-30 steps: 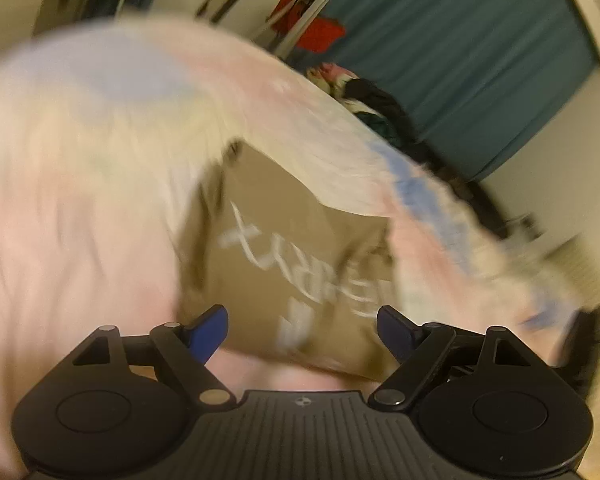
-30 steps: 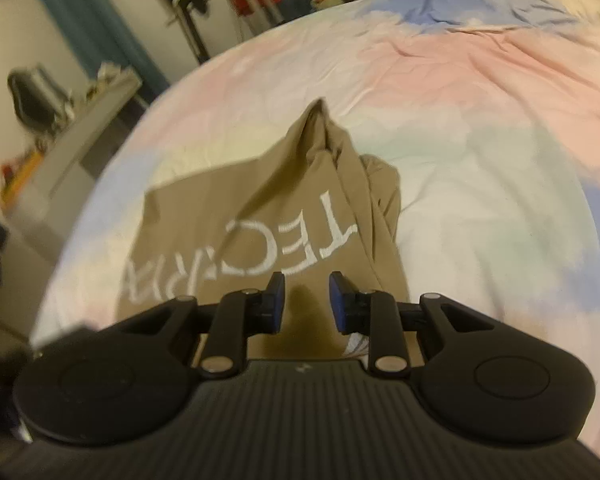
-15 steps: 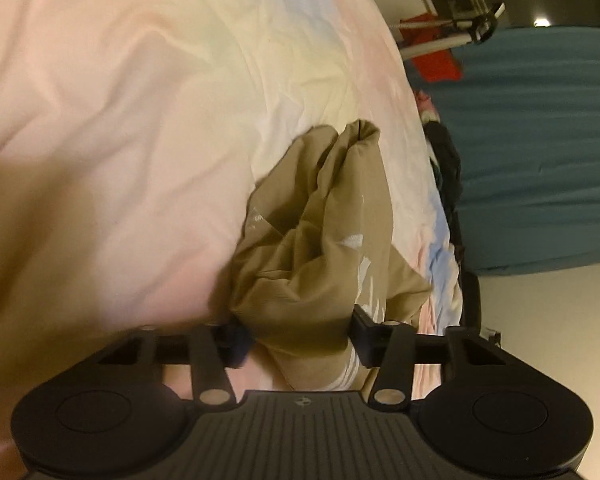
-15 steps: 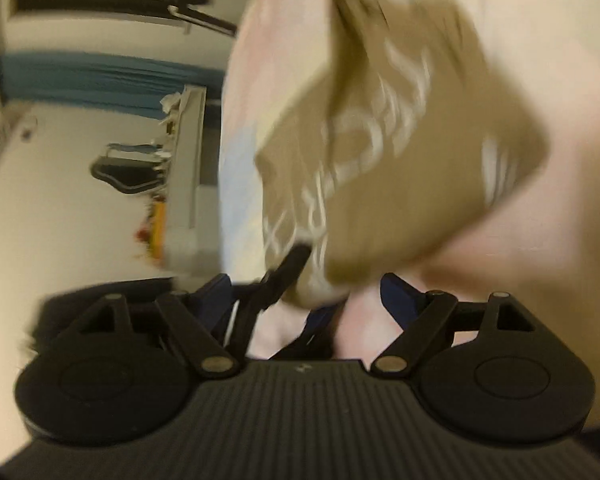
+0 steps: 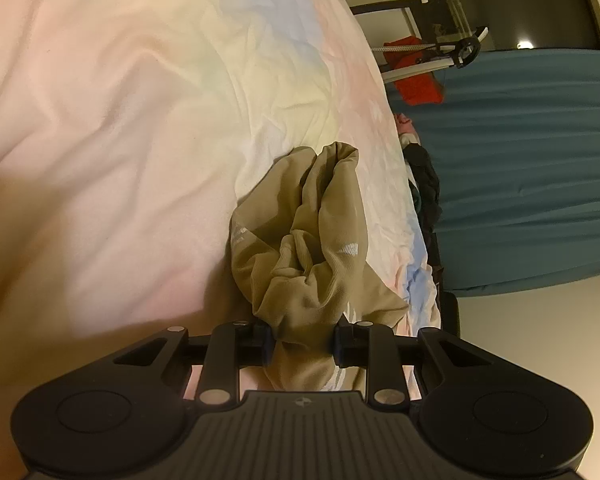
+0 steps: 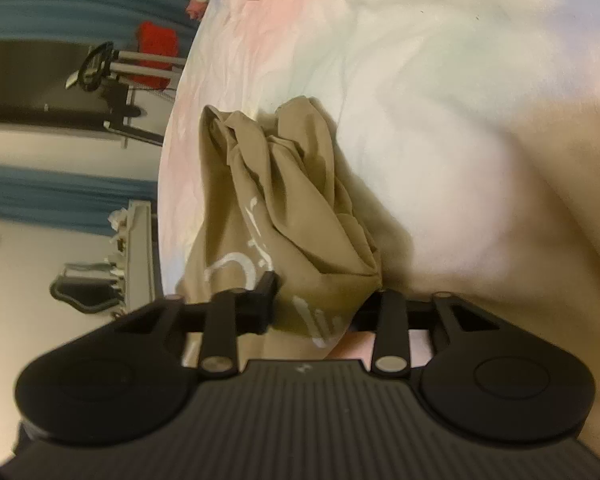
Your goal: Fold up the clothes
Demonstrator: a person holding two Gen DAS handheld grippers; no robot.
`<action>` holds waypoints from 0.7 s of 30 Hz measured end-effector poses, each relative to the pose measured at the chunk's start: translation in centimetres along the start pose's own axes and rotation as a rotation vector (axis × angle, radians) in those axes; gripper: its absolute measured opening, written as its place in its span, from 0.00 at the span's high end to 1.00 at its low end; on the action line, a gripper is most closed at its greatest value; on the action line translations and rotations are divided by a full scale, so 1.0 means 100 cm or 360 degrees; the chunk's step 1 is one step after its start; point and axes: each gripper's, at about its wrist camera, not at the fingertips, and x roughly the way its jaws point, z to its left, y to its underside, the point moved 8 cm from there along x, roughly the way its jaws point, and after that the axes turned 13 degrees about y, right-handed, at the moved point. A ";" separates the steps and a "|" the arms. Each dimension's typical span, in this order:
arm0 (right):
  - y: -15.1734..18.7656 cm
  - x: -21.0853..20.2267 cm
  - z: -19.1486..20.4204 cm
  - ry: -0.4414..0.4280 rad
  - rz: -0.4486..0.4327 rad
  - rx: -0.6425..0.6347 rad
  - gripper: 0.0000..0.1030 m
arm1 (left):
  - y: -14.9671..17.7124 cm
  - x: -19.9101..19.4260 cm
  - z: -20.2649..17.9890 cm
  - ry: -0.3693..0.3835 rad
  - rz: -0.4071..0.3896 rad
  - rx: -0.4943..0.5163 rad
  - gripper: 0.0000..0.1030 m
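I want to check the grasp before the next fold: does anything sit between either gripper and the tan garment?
Nothing visible does. The left gripper and right gripper, both just closing, each pinch bunched fabric of the tan garment directly, above the pastel bedspread.

Left claw (image 5: 302, 344) and right claw (image 6: 320, 308), rolled sideways, have just closed, each pinching cloth.

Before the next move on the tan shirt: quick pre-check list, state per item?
1. Left claw shut on tan shirt: ok; jaws just closed onto it.
2. Right claw shut on the shirt: ok; jaws just closed, one finger hidden by cloth.
3. Shirt spread flat: not ok, bunched.
4. Bedspread kept out of both grips: cannot tell.
5. Which edges are held: cannot tell.
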 end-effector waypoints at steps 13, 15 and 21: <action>-0.021 -0.102 0.015 -0.0093 -0.0106 -0.0142 0.79 | 0.027 -0.013 -0.073 0.0073 0.0161 0.0008 0.74; -0.037 -0.120 0.013 -0.0098 -0.0107 -0.0111 0.79 | 0.034 -0.001 -0.095 0.0064 0.0249 0.0021 0.74; -0.114 -0.154 0.011 -0.0117 -0.0183 -0.0012 0.79 | 0.062 0.068 -0.169 -0.0007 0.0412 0.0124 0.74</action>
